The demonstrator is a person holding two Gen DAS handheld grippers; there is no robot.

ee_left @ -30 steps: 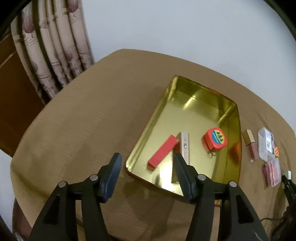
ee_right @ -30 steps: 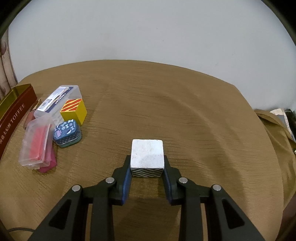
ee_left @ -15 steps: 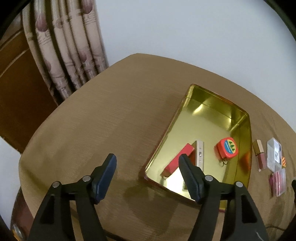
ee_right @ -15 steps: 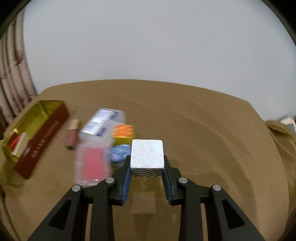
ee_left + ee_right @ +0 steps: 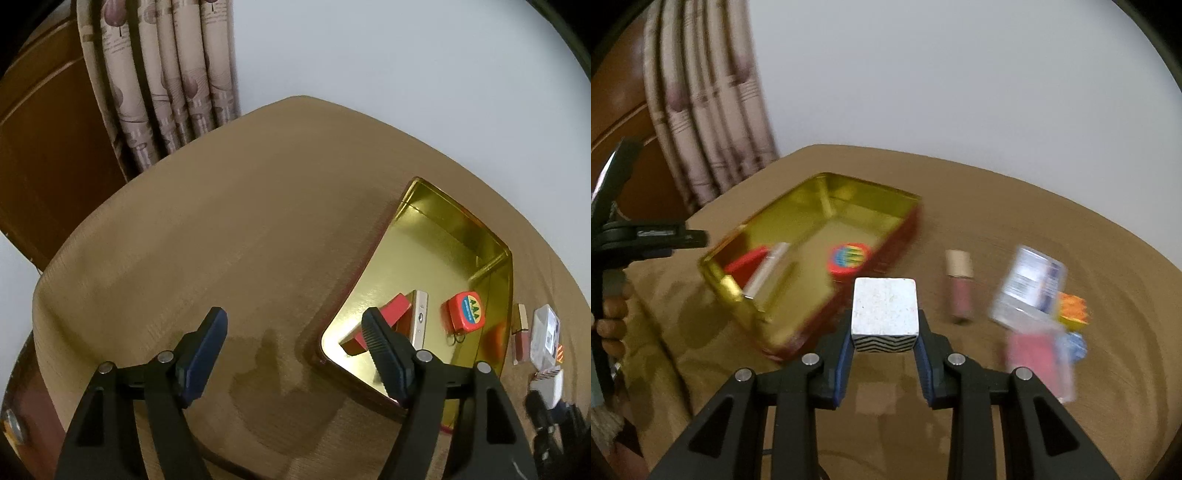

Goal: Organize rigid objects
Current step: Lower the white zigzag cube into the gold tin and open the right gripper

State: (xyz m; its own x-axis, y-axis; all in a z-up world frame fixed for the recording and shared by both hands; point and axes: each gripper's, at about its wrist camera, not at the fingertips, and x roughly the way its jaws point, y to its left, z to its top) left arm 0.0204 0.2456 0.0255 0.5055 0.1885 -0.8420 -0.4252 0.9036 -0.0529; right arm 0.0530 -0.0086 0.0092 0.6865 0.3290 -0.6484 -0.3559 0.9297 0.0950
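- white cube with a black zigzag band on its near face (image 5: 885, 314): clamped between the blue pads of the right gripper (image 5: 885, 341), held above the brown cloth-covered round table (image 5: 1015, 206), just in front of the near wall of the tin.
- open rectangular gold-lined tin with red outer walls (image 5: 886, 242): rests on the table; inside lie a red rectangular block (image 5: 397, 308), a slim gold-edged bar (image 5: 419, 321) touching it, and a red round tape measure with a coloured label (image 5: 463, 314).
- left gripper (image 5: 295, 325): jaws wide, having just been opening, nothing between them; it hangs over bare cloth beside the tin's near corner.
- right of the tin, on the cloth: a pink lip-gloss tube with a tan cap (image 5: 958, 282), a clear plastic case with a printed label (image 5: 1030, 284), blurred.
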